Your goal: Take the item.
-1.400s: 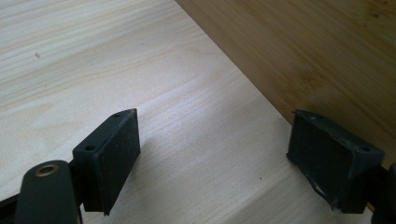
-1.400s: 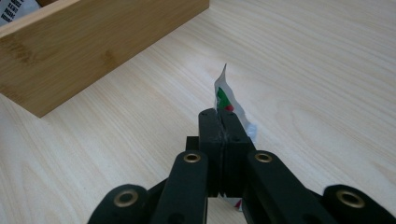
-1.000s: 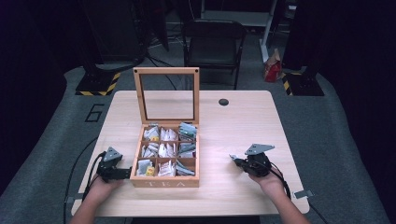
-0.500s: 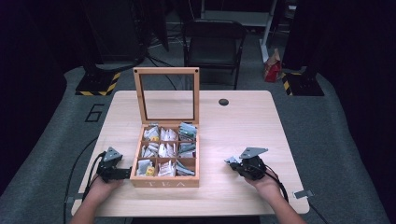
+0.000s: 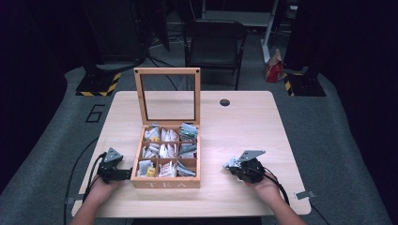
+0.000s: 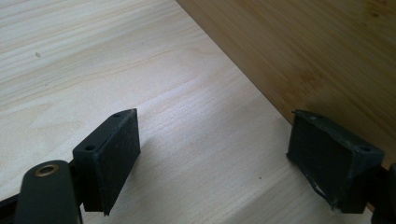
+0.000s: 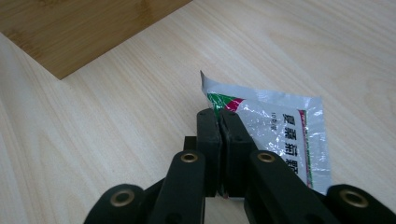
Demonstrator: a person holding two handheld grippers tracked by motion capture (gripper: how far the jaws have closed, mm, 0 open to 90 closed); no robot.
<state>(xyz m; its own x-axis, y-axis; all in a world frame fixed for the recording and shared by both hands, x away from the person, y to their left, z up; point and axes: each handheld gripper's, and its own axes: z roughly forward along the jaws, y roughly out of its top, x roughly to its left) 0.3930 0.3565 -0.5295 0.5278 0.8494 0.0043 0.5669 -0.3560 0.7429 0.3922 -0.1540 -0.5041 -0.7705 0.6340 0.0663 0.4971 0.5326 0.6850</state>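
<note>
My right gripper (image 7: 219, 116) pinches a tea sachet (image 7: 275, 135) right of the tea box (image 5: 166, 154) by its edge; it could slip. Left gripper (image 6: 215, 158) gapes empty beside the box.

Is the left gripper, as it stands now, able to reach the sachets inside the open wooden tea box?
Probably yes. The left gripper rests open beside the wooden tea box, holding nothing, and the glass lid stands upright, so the sachets lie uncovered from above.

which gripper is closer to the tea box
Left. The left gripper sits right beside the tea box; the right gripper, pinching a sachet, is farther off.
</note>
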